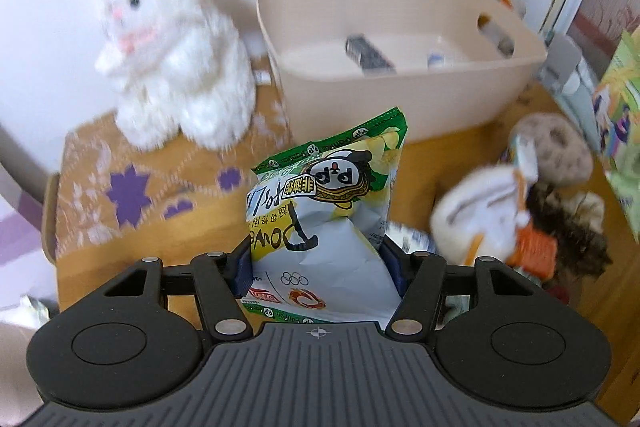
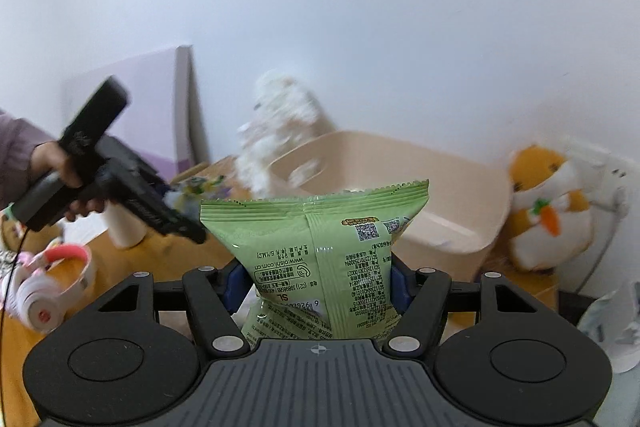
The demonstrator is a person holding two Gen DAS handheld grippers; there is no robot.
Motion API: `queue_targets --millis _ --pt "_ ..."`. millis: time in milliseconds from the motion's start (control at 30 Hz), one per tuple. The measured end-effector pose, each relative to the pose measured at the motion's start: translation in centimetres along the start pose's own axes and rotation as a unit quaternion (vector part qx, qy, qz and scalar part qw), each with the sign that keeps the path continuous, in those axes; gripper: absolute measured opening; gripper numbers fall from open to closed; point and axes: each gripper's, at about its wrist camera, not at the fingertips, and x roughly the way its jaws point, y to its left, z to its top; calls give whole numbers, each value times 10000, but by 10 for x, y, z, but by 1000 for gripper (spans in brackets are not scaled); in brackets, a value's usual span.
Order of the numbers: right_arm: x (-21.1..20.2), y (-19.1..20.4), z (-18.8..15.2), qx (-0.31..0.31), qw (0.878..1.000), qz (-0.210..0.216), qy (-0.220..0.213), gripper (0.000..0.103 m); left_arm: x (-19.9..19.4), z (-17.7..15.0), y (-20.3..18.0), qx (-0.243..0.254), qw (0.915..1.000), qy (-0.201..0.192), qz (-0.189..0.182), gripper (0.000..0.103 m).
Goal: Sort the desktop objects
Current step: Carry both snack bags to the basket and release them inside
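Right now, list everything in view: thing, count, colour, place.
white-and-green snack bag: 1, between the left gripper's fingers
green snack bag: 1, between the right gripper's fingers
bin: 1, beige, desk rear, small items inside
white plush: 1, left of the bin
orange plush: 1, carrot on its front, right of the bin
headphones: 1, pink and white, desk left
left gripper: black, closed on its bag
right gripper: black, closed on its bag
hand: 1, holding the left gripper
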Motion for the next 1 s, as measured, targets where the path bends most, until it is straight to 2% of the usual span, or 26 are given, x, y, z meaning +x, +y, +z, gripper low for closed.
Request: queue_targets --millis 267,467,700,1000 --pt "2 -34 24 -156 9987 -426 -228 65 -24 47 -10 169 9983 -564 -25 61" --pt "21 -54 50 -276 9965 -698 -379 65 -24 94 -26 370 9950 -920 81 62" --pt "50 -66 79 -318 9939 -933 -498 65 -9 136 -40 239 9933 -1111 214 62" --pt "99 -78 79 22 9919 -1258 -196 65 13 152 -51 -233 9918 -1176 432 62"
